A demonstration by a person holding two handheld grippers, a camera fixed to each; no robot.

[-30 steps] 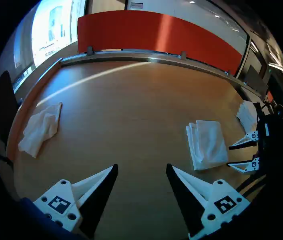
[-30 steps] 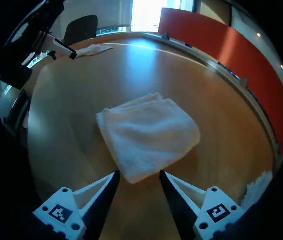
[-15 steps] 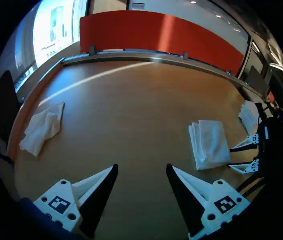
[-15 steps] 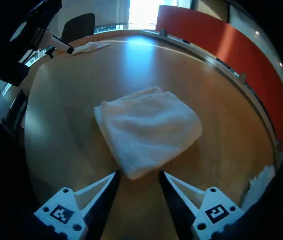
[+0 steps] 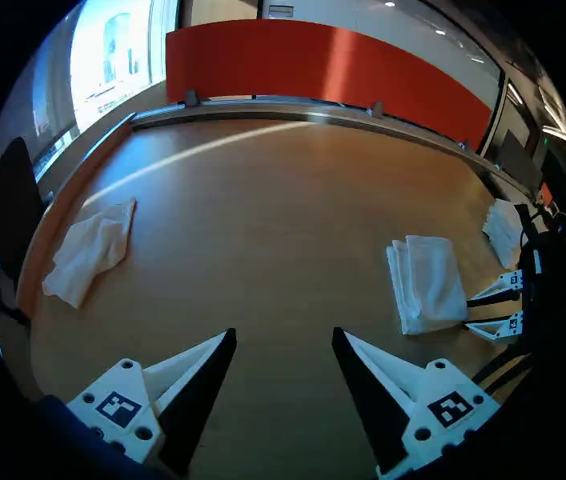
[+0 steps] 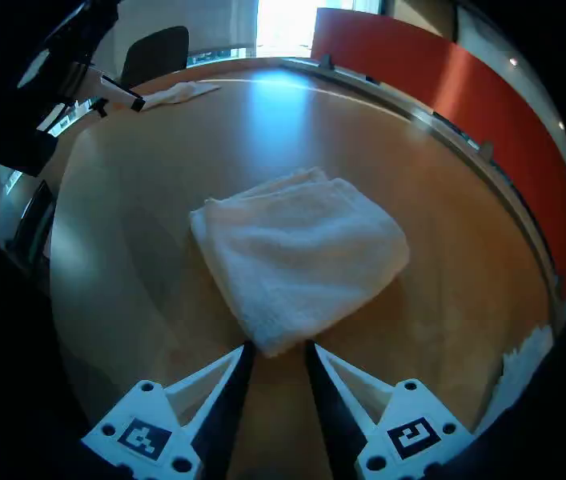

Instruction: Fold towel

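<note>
A folded white towel point(image 6: 299, 256) lies on the wooden table point(image 6: 202, 160), right in front of my right gripper point(image 6: 278, 347). Its fingers stand open with a narrow gap, and the towel's near corner sits between the tips without being visibly pressed. In the left gripper view the same towel point(image 5: 427, 282) lies at the right, with the right gripper point(image 5: 469, 314) at its near end. My left gripper point(image 5: 283, 332) is open over bare table, well left of that towel. It also appears far off in the right gripper view point(image 6: 121, 102).
A crumpled white towel point(image 5: 90, 250) lies near the table's left edge, beside a dark chair point(image 5: 10, 212). A stack of folded towels point(image 5: 505, 232) sits at the far right edge. An orange panel point(image 5: 323, 64) runs along the table's back.
The right gripper's fingers have closed in around the towel's near corner. The left gripper has barely moved.
</note>
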